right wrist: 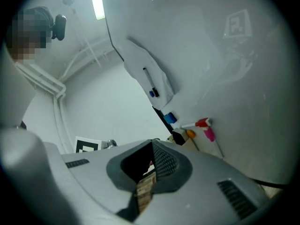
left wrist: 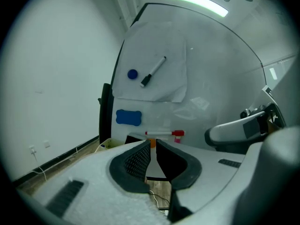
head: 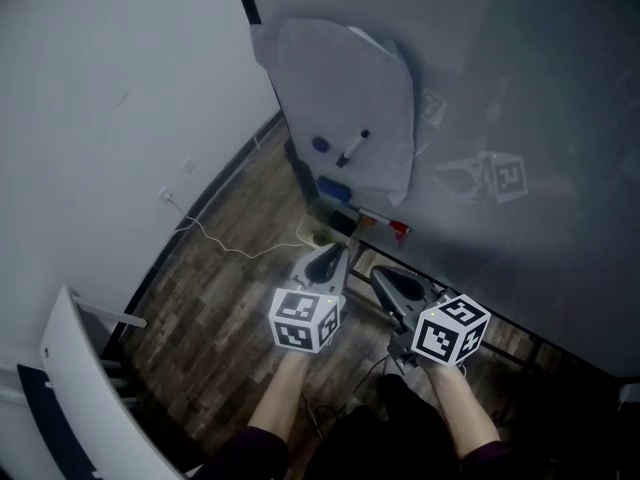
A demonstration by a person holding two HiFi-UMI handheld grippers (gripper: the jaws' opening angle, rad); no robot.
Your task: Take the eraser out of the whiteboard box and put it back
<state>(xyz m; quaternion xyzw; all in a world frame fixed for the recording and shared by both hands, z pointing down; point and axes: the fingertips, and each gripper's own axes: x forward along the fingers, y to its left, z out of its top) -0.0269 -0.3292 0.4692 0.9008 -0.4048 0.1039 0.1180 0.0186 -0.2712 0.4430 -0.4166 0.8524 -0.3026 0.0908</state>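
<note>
A blue bone-shaped eraser (head: 333,188) (left wrist: 128,117) (right wrist: 170,118) clings to the whiteboard (head: 520,88) just under a sheet of paper. Below it a small dark box (head: 340,220) (left wrist: 135,138) (right wrist: 178,137) sits at the board's lower edge, with a red-capped marker (head: 385,226) (left wrist: 164,133) (right wrist: 202,123) beside it. My left gripper (head: 325,261) (left wrist: 153,142) is shut and empty, pointing at the box from a short way off. To its right my right gripper (head: 392,286) (right wrist: 152,142) also has its tips together with nothing held.
The paper sheet (head: 350,98) on the board carries a blue magnet (left wrist: 132,73) and a black marker (left wrist: 153,71). A white cable (head: 225,243) trails over the wooden floor along the left wall. A white frame (head: 80,388) stands at the lower left.
</note>
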